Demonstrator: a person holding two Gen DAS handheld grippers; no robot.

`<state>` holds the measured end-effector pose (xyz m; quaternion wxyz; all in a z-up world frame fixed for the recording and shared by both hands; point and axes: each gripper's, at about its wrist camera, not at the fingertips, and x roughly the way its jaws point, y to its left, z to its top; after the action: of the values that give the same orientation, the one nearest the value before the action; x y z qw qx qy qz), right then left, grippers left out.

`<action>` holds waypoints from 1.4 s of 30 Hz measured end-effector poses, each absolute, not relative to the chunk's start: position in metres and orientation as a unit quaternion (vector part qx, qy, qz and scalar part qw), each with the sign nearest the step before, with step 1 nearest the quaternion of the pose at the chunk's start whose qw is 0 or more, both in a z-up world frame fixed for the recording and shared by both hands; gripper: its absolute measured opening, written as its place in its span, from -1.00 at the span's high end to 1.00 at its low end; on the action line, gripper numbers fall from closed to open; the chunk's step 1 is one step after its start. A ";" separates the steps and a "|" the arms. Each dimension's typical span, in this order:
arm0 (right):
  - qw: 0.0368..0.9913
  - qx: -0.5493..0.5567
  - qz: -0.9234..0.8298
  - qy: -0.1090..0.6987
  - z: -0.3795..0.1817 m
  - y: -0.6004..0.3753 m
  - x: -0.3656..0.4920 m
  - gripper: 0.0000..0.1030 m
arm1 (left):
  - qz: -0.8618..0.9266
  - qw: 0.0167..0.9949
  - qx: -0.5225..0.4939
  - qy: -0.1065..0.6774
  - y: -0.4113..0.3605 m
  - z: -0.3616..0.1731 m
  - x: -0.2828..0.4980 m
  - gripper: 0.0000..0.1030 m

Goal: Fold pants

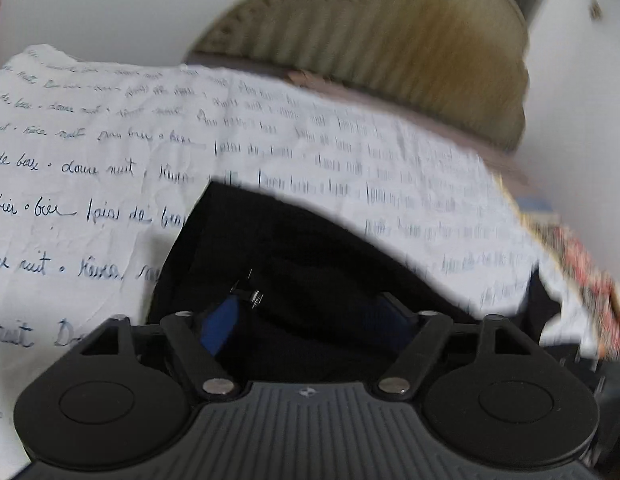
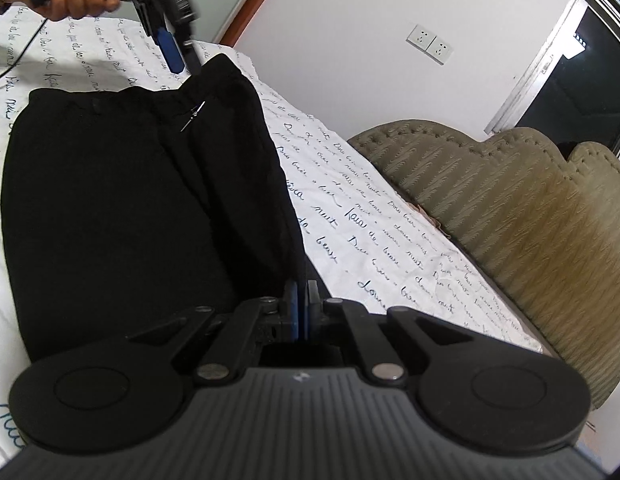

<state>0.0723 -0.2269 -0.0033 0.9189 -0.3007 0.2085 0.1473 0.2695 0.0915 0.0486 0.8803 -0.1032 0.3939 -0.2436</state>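
The black pants (image 2: 141, 208) lie folded in the middle left, on the sheet (image 2: 350, 216). The left gripper (image 2: 177, 54) is open and holds nothing. The right gripper (image 2: 303, 292) pinches the pants' edge. Maybe 1 more fold is left.

Both wrist views look down close over the black pants (image 2: 129, 200) on the sheet (image 1: 89, 160), from opposite ends.
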 end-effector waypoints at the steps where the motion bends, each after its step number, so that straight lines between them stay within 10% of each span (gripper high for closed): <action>1: 0.920 -0.298 0.148 0.209 -0.004 -0.228 0.071 0.93 | -0.242 0.882 -0.113 0.389 0.088 0.051 0.271 -0.49; 14: 0.918 -0.290 0.160 0.219 -0.021 -0.228 0.056 0.93 | -0.115 0.785 -0.347 0.500 0.090 0.030 0.330 -0.50; 18: 0.918 -0.289 0.162 0.220 -0.024 -0.229 0.054 0.93 | -0.082 0.768 -0.354 0.527 0.092 0.020 0.330 0.69; 20: 0.919 -0.287 0.162 0.218 -0.024 -0.229 0.055 0.93 | -0.082 0.769 -0.356 0.524 0.095 0.017 0.323 0.87; 42: 0.909 -0.326 0.162 0.202 -0.025 -0.214 0.006 0.93 | -0.095 0.856 -0.227 0.455 0.134 0.004 0.160 0.89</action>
<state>0.0059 -0.2135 -0.0245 0.9091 -0.3263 0.2021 0.1621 0.1599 0.1343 0.0040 0.8555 -0.2274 0.4553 -0.0954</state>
